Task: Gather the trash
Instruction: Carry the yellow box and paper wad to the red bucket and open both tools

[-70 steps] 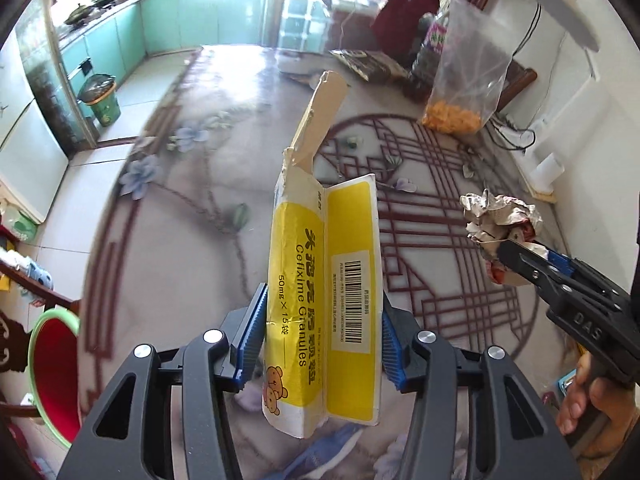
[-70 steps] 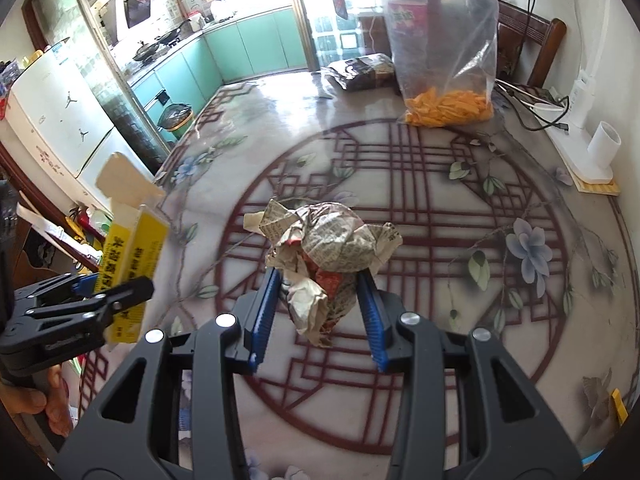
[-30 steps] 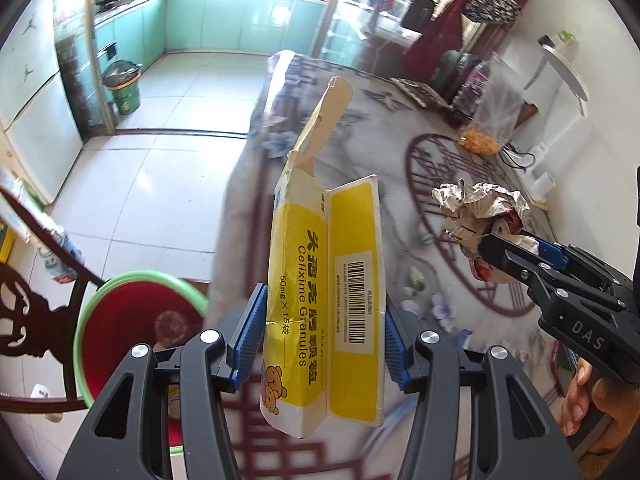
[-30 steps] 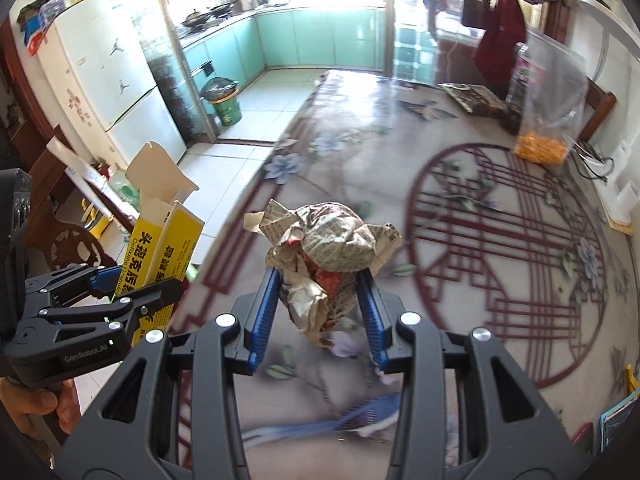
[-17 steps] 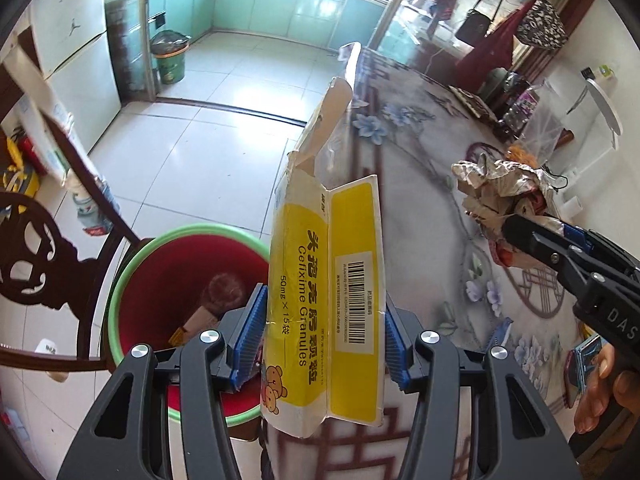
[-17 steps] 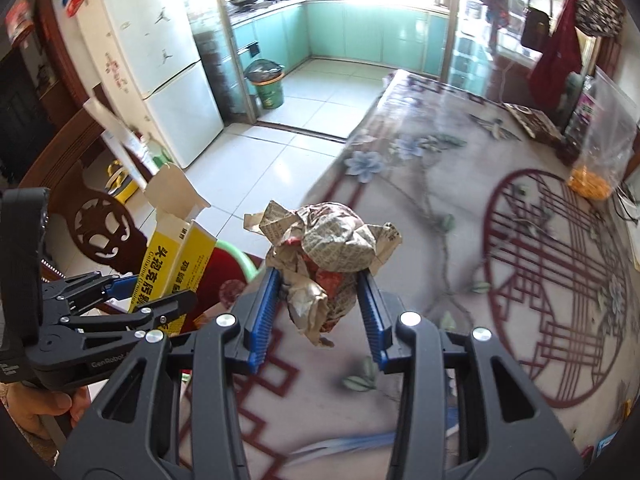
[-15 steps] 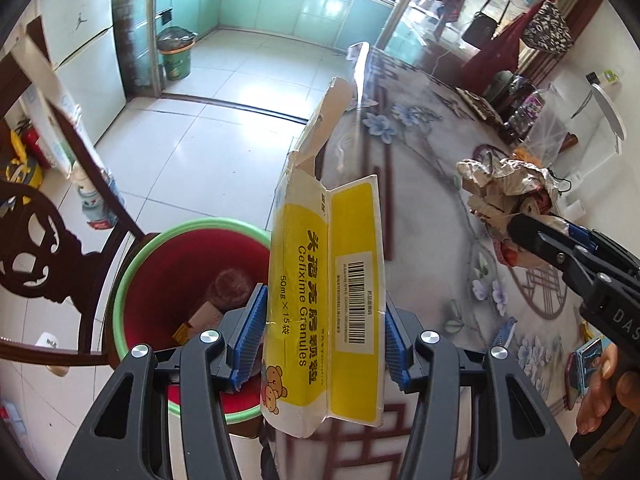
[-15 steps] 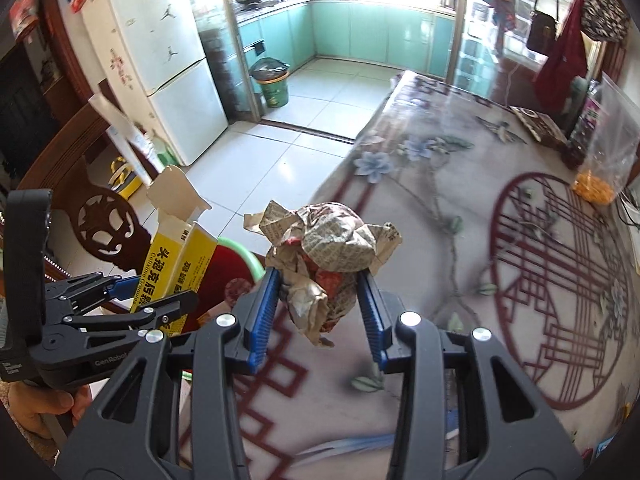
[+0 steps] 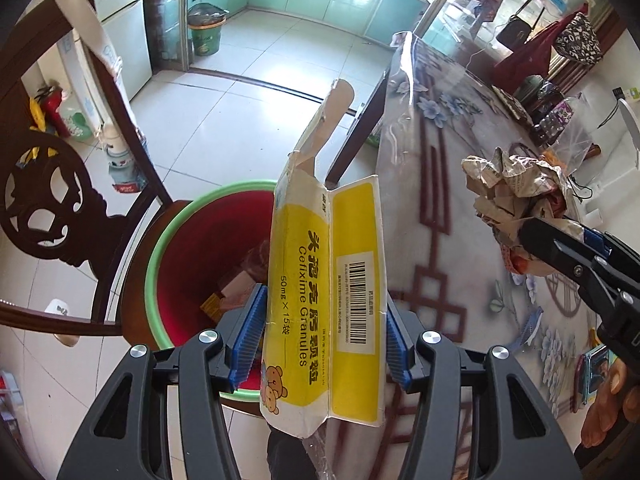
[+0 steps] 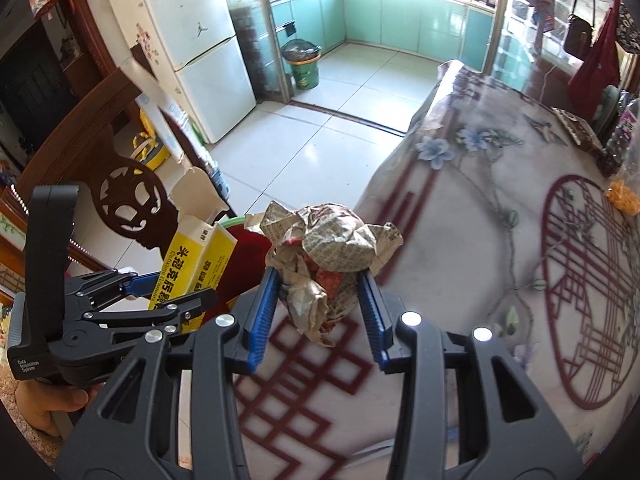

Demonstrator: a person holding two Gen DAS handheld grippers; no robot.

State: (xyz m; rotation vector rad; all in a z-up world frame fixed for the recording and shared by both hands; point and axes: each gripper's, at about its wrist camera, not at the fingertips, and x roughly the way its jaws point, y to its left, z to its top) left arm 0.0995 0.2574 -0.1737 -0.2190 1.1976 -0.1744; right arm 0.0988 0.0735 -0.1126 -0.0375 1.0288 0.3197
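My left gripper (image 9: 320, 332) is shut on a yellow and white medicine box (image 9: 324, 280) with its top flap open. The box hangs above a red bin with a green rim (image 9: 168, 232) that stands on the floor beside the table and holds some scraps. My right gripper (image 10: 318, 312) is shut on a crumpled newspaper ball (image 10: 328, 248), held over the table's near edge. In the right wrist view the left gripper (image 10: 164, 300) and the medicine box (image 10: 192, 268) show at the left, with the red bin (image 10: 244, 256) partly hidden behind them. The newspaper ball (image 9: 516, 188) and right gripper (image 9: 560, 244) show at the right of the left wrist view.
A dark carved wooden chair (image 9: 60, 200) stands left of the bin. The table with a floral and red lattice cover (image 10: 500, 240) fills the right. A white fridge (image 10: 188, 40), a green waste bin (image 10: 304, 64) and tiled floor (image 9: 224, 112) lie beyond. A hand (image 10: 52, 400) holds the left gripper.
Both grippers have swung left off the table toward the red bin, which has come into view under the medicine box. Box and newspaper ball stay clamped.
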